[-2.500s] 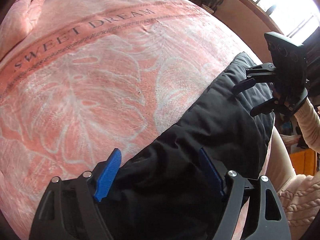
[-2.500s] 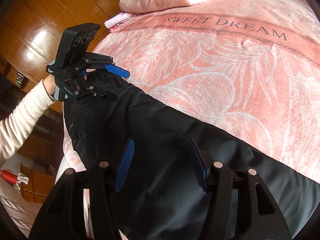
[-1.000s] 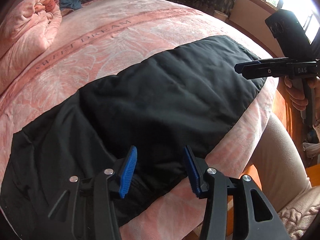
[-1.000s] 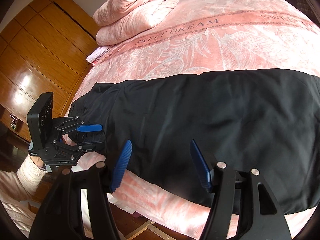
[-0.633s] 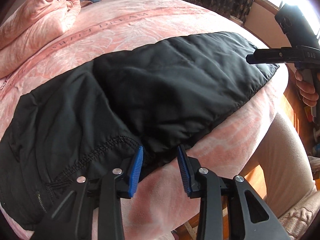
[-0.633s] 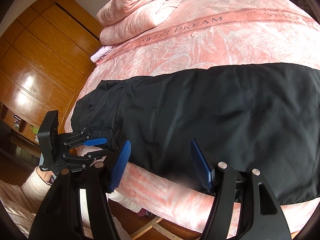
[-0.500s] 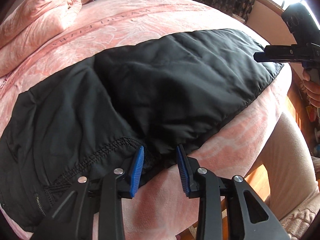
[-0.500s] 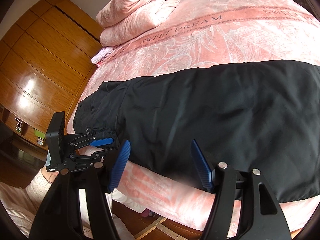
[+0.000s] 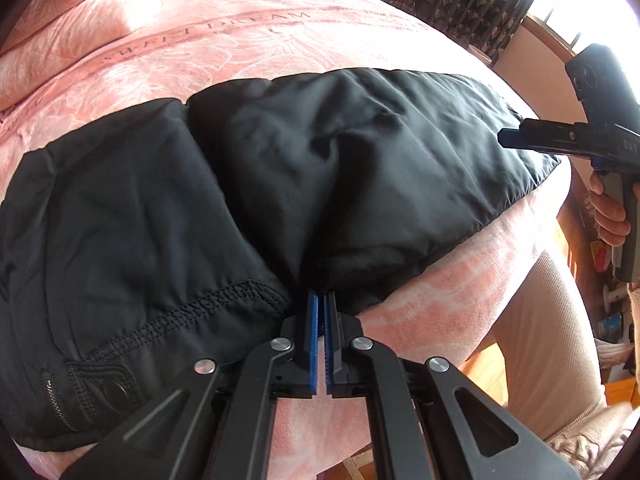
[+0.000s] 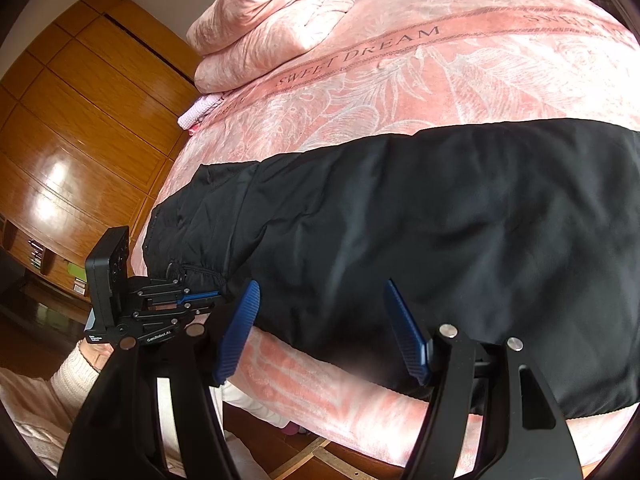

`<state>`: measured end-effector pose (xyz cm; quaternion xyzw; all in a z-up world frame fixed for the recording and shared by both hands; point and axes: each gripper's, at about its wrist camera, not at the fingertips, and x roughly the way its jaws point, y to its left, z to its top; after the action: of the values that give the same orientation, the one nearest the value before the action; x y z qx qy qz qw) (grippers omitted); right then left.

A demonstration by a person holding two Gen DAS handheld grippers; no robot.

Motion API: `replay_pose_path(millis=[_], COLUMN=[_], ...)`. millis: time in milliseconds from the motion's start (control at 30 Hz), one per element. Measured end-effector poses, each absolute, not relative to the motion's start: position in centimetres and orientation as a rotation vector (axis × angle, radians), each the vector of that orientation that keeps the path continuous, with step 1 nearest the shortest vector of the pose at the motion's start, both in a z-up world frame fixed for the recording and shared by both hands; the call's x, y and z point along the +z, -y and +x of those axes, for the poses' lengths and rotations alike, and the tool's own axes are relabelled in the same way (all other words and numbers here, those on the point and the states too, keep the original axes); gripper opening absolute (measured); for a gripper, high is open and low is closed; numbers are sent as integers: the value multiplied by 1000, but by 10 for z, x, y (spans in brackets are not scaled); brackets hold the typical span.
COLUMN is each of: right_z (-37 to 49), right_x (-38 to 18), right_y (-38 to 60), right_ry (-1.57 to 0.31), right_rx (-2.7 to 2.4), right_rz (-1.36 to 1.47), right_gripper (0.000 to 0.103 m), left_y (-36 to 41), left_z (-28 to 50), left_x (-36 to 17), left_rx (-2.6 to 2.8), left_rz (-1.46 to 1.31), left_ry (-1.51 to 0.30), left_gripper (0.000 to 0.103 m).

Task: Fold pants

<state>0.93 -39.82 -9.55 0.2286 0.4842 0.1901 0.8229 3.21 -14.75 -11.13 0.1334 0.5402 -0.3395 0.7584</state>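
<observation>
Left gripper [image 9: 321, 312] clamped on near edge of black pants [image 9: 280, 184] by the crotch seam; right gripper [image 10: 324, 328] jaws apart, hovering over the pants' near hem. Pants lie flat across pink bed blanket [image 10: 400, 80] printed "SWEET DREAM"; rolled pink quilt [image 10: 276, 12] far, wooden wardrobe [image 10: 72, 132] left.

Black pants [image 10: 440, 232] across pink bedspread [image 10: 400, 92], right claw [image 10: 320, 328] spread

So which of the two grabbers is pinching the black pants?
The left gripper: its blue fingers are squeezed on the pants' near edge. The right gripper is wide open.
</observation>
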Motion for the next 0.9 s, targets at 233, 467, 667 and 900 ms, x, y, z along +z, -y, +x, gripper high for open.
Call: replay_pose_path(millis=[233, 467, 667, 900], right_z=[5, -32, -79, -105], right_x=[-100, -83, -86, -120], right_y=[419, 476, 527, 562], right_ry=[-1013, -957, -965, -990], right_rx=[341, 160, -20, -98], right_rz=[539, 560, 590, 723], right_gripper=[66, 66, 67, 67], left_y=[151, 158, 188, 225], left_z=[30, 25, 23, 32], left_x=[-113, -85, -80, -98], left_rx=[-732, -750, -760, -751], left_rz=[303, 316, 295, 266], left_ry=[-1188, -1068, -1058, -1096], left_gripper=[2, 33, 37, 37])
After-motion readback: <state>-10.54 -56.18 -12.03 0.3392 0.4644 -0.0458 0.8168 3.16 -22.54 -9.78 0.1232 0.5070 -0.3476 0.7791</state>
